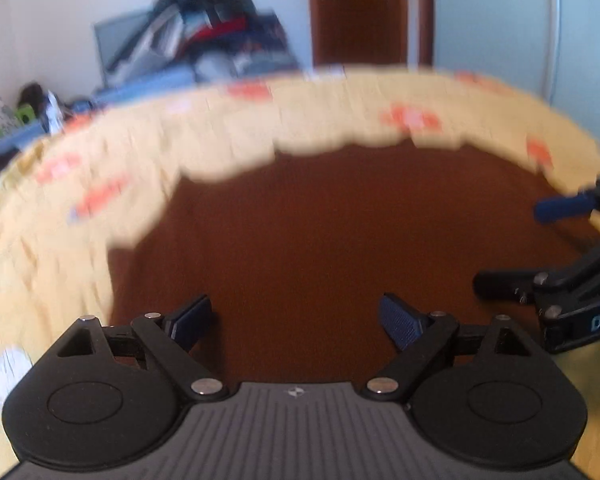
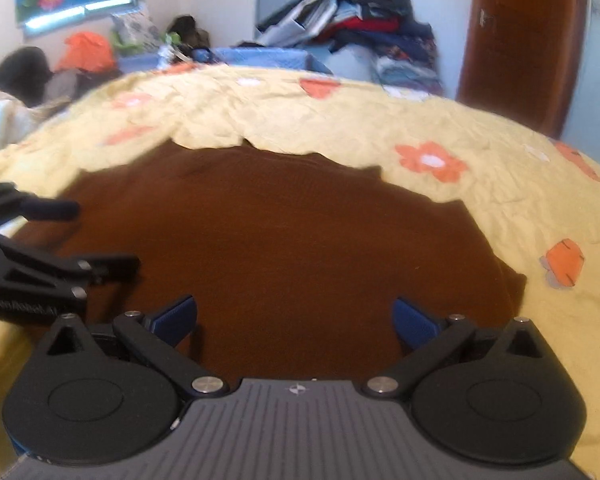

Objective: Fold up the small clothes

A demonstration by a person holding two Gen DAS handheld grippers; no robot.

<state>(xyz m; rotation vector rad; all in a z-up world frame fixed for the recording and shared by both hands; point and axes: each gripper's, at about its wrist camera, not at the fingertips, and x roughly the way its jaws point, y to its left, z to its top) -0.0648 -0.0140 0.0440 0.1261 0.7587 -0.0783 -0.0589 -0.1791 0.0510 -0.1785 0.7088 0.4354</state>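
A dark brown garment lies spread flat on a yellow flowered bedspread; it also shows in the right wrist view. My left gripper is open and empty, low over the garment's near edge. My right gripper is open and empty over the same near edge. The right gripper also shows at the right edge of the left wrist view, and the left gripper at the left edge of the right wrist view. The left wrist view is motion-blurred.
The yellow bedspread surrounds the garment. A pile of clothes lies beyond the bed's far edge. A brown door stands at the right. Orange and dark items sit at the far left.
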